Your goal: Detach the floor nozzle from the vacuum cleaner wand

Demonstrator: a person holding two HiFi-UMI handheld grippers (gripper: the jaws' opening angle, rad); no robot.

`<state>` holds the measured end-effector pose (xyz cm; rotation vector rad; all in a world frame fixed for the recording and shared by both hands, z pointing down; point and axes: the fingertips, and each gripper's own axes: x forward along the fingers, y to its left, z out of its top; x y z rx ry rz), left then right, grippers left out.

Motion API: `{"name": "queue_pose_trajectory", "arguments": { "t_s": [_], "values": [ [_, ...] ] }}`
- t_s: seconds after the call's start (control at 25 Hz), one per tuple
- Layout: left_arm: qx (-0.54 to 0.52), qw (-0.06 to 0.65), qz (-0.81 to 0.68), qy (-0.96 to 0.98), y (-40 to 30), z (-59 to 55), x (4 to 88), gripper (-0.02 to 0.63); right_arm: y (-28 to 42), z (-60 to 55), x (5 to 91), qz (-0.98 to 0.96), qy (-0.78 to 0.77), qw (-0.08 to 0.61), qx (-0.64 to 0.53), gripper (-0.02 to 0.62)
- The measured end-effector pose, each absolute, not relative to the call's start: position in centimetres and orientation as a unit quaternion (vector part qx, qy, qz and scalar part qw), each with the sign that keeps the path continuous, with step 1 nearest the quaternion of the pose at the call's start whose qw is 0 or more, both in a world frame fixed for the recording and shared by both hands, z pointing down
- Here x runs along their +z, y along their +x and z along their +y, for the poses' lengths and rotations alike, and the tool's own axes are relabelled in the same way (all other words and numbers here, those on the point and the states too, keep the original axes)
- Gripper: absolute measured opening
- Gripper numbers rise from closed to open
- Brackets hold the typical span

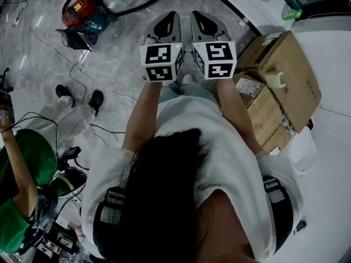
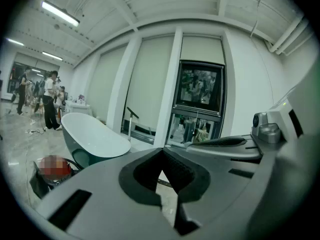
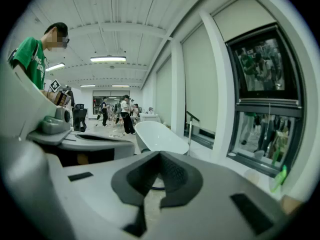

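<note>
Approach not yet begun

Left gripper (image 1: 172, 19) and right gripper (image 1: 197, 18) are held side by side, jaws together on nothing; vacuum (image 1: 82, 12) sits on the floor (image 1: 123, 64), well apart, ahead to my left; wand and nozzle I cannot pick out; next, I judge, comes reaching over and opening.

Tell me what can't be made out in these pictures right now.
Floor nozzle and wand: found in no view.
Vacuum cleaner: head view, far off and small, details unreadable.
Whatever lies at the feet of the person: head view, hidden by head and shoulders.
</note>
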<state>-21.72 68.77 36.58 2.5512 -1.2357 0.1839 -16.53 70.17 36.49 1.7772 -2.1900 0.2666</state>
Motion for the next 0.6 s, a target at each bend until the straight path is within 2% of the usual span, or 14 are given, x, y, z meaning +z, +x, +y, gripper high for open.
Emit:
{"name": "queue_pose_trajectory", "arguments": {
  "t_s": [0.6],
  "values": [
    [0.067,0.144,-0.421,0.893,-21.99,68.69,36.90,0.003,-16.93,70.28,36.76,-0.756,0.629,0.157,0.089,0.015]
  ]
}}
